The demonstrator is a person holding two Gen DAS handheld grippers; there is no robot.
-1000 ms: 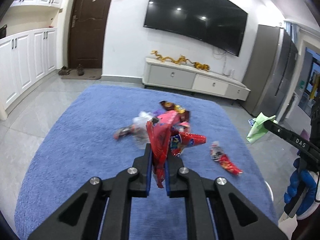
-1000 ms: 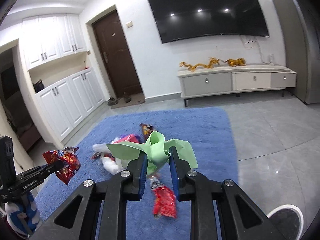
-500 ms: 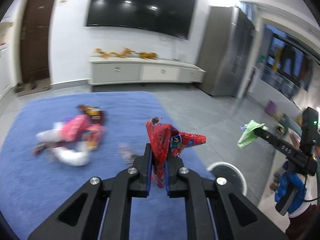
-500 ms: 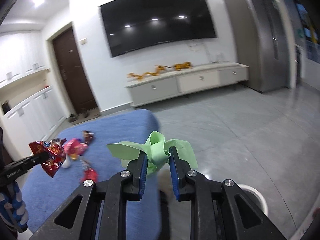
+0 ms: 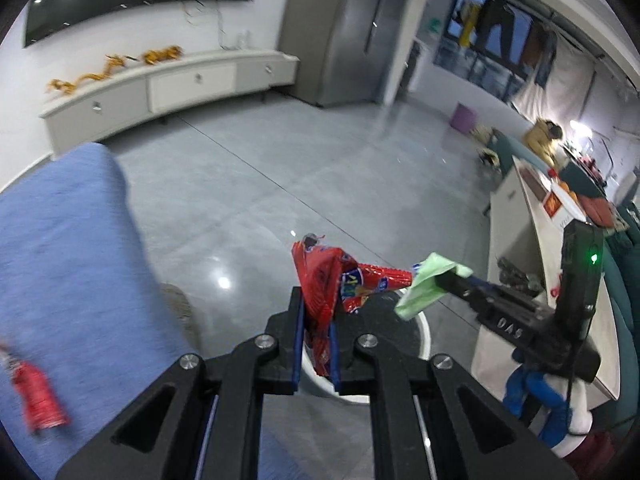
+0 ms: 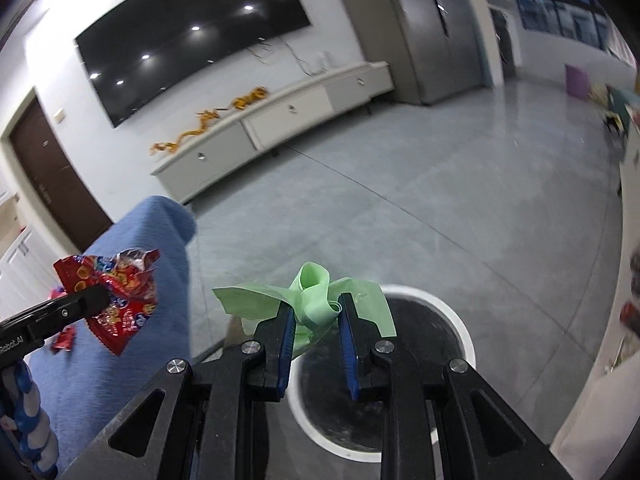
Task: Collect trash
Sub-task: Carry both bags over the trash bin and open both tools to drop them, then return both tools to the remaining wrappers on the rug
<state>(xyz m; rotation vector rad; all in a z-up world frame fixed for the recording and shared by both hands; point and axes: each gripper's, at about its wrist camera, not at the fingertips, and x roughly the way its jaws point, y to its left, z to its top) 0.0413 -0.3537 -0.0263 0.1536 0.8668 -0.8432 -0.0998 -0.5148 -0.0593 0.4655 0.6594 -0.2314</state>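
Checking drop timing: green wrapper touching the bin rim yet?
Apart. Right wrist view shows the green wrapper held in the right gripper above the bin, rim clear below.

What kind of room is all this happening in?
Most likely a home living room: a big wall-mounted television hangs above a long low white cabinet, and a blue rug covers part of the grey tiled floor.

Left tongs (image 5: 314, 334) pinch a red wrapper (image 5: 320, 280) above the white bin (image 5: 422, 330).
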